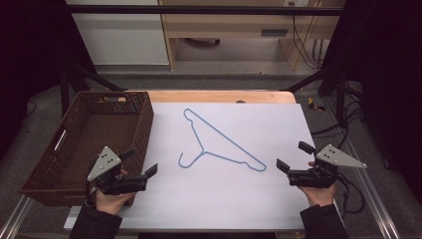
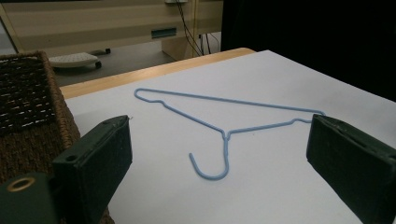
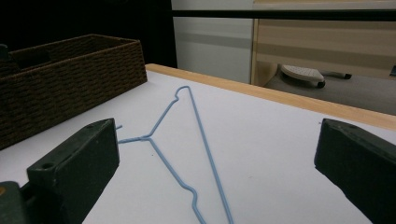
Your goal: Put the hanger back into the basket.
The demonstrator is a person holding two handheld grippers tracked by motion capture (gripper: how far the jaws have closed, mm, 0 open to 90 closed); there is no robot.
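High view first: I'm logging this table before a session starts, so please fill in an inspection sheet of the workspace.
Surface: white sheet over a wooden table, flat.
Job's things: blue wire hanger lying flat mid-sheet; brown woven basket at the left edge, nothing seen inside.
Clutter: nothing seen.
Grippers: left gripper beside the basket, jaws open; right gripper at the sheet's right, jaws open; both held, gripping nothing.
Cables: one trails from the right gripper; more hang past the right edge.
Surroundings: wooden desk and grey floor behind; dark sides.
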